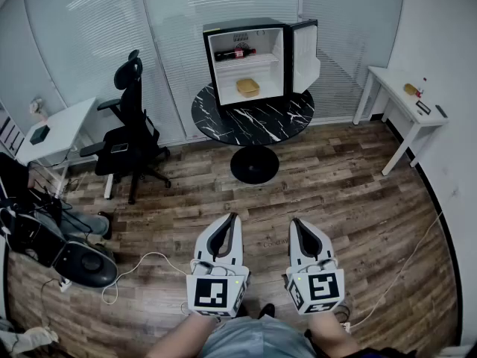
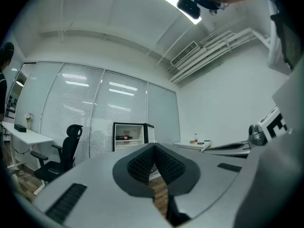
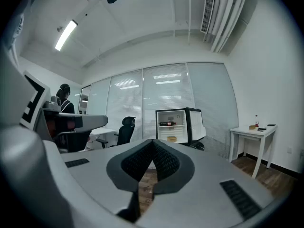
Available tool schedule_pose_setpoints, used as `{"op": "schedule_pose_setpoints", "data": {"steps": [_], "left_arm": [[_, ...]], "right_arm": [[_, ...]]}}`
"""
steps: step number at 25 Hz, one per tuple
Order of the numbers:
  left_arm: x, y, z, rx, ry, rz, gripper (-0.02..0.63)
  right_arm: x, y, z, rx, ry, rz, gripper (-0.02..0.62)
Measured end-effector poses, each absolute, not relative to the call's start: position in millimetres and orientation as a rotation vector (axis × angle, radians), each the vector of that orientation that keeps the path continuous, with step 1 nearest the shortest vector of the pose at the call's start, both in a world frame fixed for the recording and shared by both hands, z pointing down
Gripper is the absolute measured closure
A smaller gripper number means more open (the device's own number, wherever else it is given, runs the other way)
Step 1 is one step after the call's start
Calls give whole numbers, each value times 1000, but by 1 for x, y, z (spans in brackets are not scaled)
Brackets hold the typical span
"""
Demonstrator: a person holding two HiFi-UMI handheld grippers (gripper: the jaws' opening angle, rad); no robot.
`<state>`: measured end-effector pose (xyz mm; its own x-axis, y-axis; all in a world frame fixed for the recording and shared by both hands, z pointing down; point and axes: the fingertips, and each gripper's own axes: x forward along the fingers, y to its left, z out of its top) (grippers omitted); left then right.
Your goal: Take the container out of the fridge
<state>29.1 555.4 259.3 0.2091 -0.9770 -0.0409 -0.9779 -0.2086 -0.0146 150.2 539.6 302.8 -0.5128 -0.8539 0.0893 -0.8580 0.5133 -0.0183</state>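
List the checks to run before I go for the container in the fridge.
1. Fridge door open: ok.
2. Container in sight, alone on the lower shelf: ok.
3. Left claw empty: ok, shut on nothing.
4. Right claw empty: ok, shut on nothing.
5. A claw opened for the grasp: not ok.
6. Container within reach: not ok, the fridge stands far ahead on the round table.

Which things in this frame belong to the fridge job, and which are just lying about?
Job:
- fridge, door open
- yellow container on its lower shelf
- left gripper and right gripper, both shut and empty

Lying about:
- bottle on the upper shelf
- office chair
- white side table
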Motion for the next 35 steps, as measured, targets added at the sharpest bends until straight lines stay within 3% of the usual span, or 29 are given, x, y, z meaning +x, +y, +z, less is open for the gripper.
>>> {"op": "schedule_pose_setpoints", "data": {"steps": [18,35], "left_arm": [[40,507,288,-2402,2043,-21,592],[-64,289,277,-2360,2008,16,592]], "right_arm": [[180,476,327,1493,-2673,168,580],[83,262,317,1500,-2666,116,580]]}}
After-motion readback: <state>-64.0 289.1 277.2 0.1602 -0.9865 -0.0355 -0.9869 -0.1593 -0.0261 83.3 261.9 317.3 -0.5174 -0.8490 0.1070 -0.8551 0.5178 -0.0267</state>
